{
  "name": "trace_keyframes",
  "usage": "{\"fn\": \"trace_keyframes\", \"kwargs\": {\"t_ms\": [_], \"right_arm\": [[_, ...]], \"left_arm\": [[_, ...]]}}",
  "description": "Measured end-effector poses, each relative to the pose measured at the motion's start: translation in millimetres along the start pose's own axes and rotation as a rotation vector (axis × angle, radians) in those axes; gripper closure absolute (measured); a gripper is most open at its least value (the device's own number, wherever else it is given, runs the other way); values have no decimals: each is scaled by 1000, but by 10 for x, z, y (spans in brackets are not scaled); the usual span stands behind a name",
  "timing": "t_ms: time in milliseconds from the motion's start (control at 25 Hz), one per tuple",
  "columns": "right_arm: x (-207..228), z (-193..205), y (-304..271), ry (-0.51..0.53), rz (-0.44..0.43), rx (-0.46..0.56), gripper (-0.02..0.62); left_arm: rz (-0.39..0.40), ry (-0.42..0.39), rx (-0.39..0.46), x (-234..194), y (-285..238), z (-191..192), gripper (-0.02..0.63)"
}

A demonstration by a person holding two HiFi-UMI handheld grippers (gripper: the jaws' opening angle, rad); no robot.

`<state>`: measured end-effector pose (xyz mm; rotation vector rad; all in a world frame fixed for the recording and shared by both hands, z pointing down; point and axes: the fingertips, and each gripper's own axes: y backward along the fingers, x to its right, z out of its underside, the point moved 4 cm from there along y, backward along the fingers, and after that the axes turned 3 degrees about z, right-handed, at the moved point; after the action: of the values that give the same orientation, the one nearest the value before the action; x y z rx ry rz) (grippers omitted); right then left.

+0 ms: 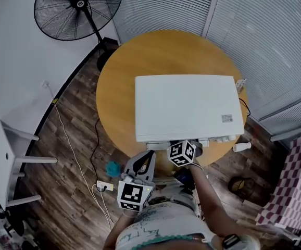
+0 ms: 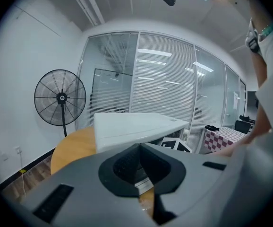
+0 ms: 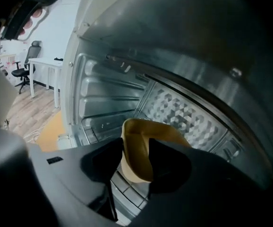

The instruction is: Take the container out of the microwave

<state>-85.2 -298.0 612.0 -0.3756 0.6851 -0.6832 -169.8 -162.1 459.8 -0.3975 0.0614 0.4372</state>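
A white microwave [image 1: 187, 105] stands on a round wooden table [image 1: 119, 77]. My right gripper [image 1: 188, 146] reaches into the microwave's front. In the right gripper view its metal cavity [image 3: 103, 98] is open. A yellow container [image 3: 148, 131] sits on the cavity floor. The right gripper [image 3: 135, 146] is open, with the container's near wall between its two pads. My left gripper [image 1: 142, 160] hangs back at the table's edge, below the microwave. The left gripper [image 2: 139, 148] is shut with nothing in it and points at the microwave [image 2: 132, 126].
A standing fan [image 1: 77, 9] is beyond the table at the far left. On the wooden floor lie a power strip [image 1: 104, 186] and its cable. A white desk [image 1: 4, 160] is at the left, a checkered cloth [image 1: 291, 191] at the right, and a small white cup [image 1: 241, 147] by the table's edge.
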Motion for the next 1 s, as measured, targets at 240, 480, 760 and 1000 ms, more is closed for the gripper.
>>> {"fn": "trace_keyframes", "kwargs": {"t_ms": [240, 480, 760, 1000], "right_arm": [[-35, -21, -45, 97, 43, 6, 472], [-67, -50, 9, 115, 39, 26, 569], [-70, 5, 84, 83, 6, 22, 581], [-97, 8, 148, 70, -22, 26, 583]], "left_arm": [[-13, 5, 1, -69, 33, 4, 591], [4, 8, 2, -40, 35, 3, 591], [23, 11, 3, 38, 3, 24, 591], [13, 4, -4, 60, 4, 56, 591]]}}
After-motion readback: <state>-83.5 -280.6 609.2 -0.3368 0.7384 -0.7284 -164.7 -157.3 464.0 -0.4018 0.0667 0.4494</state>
